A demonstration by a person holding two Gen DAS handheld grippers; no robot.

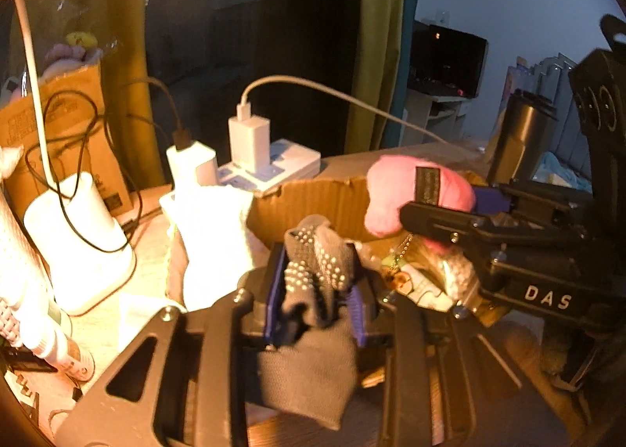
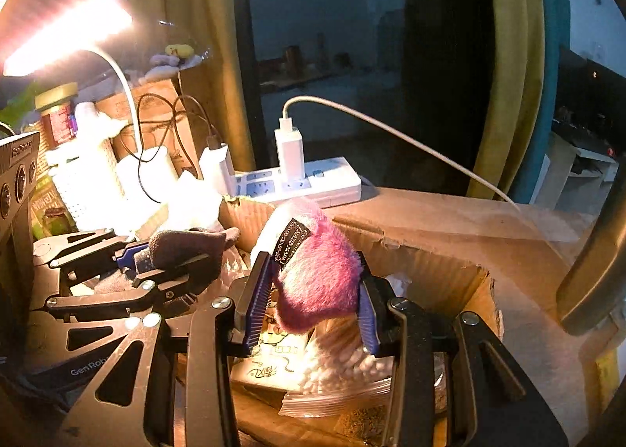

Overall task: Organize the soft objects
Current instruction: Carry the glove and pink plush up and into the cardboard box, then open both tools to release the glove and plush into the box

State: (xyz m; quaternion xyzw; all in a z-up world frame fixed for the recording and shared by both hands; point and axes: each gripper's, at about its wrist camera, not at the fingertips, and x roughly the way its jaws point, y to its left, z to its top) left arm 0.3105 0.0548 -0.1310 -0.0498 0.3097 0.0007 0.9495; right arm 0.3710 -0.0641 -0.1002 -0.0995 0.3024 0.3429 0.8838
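While both grippers hang over the open cardboard box (image 2: 430, 251) for dropping, the left gripper (image 1: 317, 286) has its narrow fingers around a dotted grey glove (image 1: 319, 271), and the right gripper (image 2: 313, 290) pinches a pink plush toy (image 2: 321, 274).

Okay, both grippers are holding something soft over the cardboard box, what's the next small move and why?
Probably let go. The right gripper holds the pink plush above the open cardboard box, and the left gripper has the grey dotted sock at the box's near edge; nudge that one further in first.
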